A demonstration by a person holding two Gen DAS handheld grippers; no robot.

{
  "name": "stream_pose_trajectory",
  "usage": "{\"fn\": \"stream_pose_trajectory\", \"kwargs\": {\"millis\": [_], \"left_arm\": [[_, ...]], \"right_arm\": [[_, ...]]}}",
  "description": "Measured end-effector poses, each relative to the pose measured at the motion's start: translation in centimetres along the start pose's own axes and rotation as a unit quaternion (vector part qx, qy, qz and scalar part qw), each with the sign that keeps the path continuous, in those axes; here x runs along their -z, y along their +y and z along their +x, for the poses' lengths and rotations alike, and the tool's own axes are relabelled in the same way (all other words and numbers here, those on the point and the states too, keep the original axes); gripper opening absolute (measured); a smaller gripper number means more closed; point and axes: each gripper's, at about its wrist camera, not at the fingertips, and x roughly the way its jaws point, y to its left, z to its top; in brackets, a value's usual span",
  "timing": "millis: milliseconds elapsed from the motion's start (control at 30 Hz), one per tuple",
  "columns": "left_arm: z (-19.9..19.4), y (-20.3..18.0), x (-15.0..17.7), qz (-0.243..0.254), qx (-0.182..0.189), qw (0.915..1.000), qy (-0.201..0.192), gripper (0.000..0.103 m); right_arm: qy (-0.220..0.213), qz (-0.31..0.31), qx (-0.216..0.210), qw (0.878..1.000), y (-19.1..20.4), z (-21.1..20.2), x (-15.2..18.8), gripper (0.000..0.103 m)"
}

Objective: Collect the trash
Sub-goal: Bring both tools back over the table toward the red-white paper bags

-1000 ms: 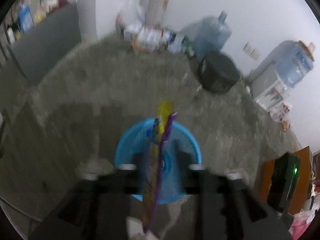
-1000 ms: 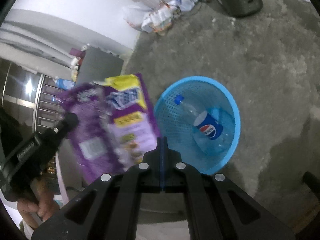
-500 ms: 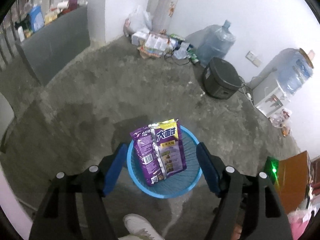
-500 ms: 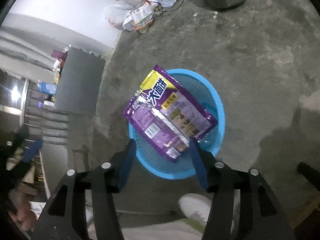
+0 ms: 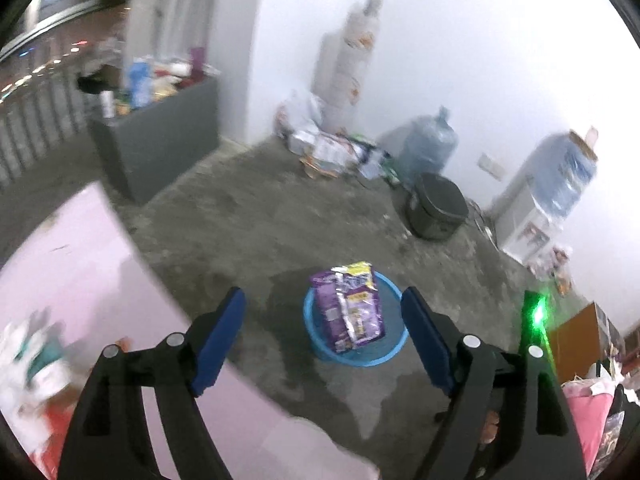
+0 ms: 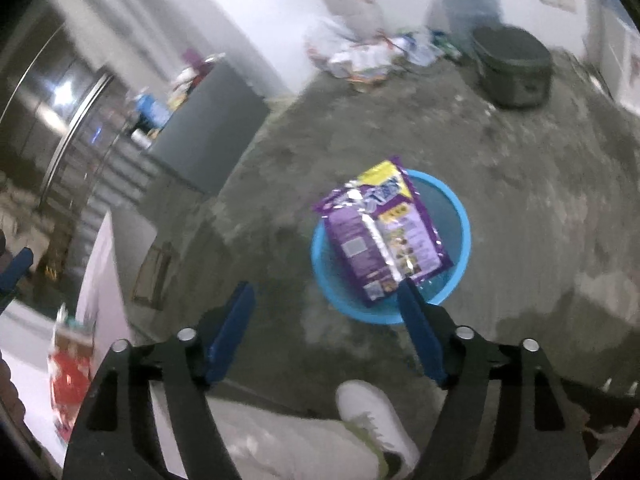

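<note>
- Since a second ago the purple foil snack bag (image 5: 354, 308) has left the grippers and now lies across the round blue plastic basket (image 5: 390, 350), leaning over its 11 o'clock rim
- Left gripper (image 5: 324, 342): blue-padded jaws have just been opening, stand wide, nothing between them
- Right gripper (image 6: 326, 334): likewise just opened wide, empty; a white shoe (image 6: 374, 420) at 6 o'clock on the grey concrete floor (image 6: 520, 184)

The snack bag (image 5: 354, 306) lay across the basket (image 5: 388, 354) on the floor below me, the cooker (image 5: 438, 206) beyond it, the table (image 5: 80, 280) at my left.
</note>
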Motion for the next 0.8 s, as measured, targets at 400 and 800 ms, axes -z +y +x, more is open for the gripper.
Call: {"fn": "stream_pose_trajectory", "kwargs": {"millis": [400,800], "left_arm": [[-13.9,10.3,8.4,-0.097,-0.116,0.9847,-0.086,0.09],[-17.7,13.5,16.4,-0.134,-0.178,0.9737,-0.049,0.094]], "right_arm": [[-0.008,-0.105,-0.052,0.993,9.8,-2.8,1.8,0.089],[0.035,-0.282,-0.104,0.953,20.5,-2.1,8.7,0.094]]}}
